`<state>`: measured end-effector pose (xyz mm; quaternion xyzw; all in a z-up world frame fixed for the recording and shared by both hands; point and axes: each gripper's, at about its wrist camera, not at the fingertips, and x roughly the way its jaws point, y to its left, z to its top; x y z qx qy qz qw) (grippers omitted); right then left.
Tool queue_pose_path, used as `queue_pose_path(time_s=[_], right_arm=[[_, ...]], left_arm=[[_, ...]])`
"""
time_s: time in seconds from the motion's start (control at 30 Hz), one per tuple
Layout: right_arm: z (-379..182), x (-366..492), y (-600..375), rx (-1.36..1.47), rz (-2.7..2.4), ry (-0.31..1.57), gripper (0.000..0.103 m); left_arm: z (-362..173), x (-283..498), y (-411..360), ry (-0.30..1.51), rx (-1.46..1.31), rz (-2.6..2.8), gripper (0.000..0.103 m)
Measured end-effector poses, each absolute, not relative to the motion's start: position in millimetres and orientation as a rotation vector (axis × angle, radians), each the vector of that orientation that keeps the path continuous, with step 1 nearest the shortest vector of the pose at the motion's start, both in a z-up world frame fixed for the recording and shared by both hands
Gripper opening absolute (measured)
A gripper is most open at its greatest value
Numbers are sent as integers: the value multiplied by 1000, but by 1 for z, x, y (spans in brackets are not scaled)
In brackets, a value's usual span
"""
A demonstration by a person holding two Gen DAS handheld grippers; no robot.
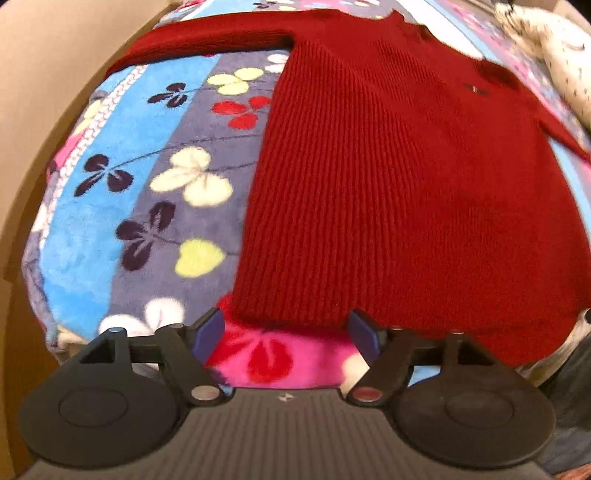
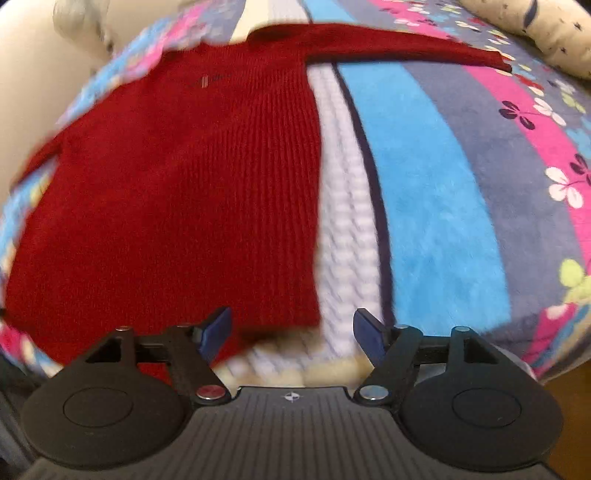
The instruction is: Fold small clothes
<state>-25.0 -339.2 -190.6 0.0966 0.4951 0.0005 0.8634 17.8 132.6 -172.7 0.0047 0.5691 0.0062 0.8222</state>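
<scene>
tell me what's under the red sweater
The red sweater lies flat on a striped, flowered fleece blanket, which shows on every side. Whatever is beneath the knit itself is covered.

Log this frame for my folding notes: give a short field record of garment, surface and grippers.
garment: red sweater, spread flat, sleeves out
surface: floral blanket
left gripper: open, at the hem's left corner, nothing held
right gripper: open, at the hem's right corner, nothing held
other: white speckled cloth beyond the sleeve
fold: not begun
</scene>
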Motion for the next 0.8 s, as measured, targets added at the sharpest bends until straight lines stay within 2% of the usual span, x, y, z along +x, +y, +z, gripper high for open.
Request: queue_pose_path(time_s=[0.1,0.23,0.37,0.5,0.8], right_arm=[[-205,-24,-333,155,-32,1090,74],[-209,-16,-325,72,-85,1049,74],[-182,-9,-330,206,-111,914,73],[-157,-1,-333,209,-111,812,73],[-158,20,-353,309,-135,791,73]], left_arm=[[-178,13,129,1204,59,30,79],[-185,9,129,1223,75,33,81],[-187,5,129,1223,84,28,85],[-190,6,125,1219,116,34,85],[-186,22,146,1185,38,147,85]])
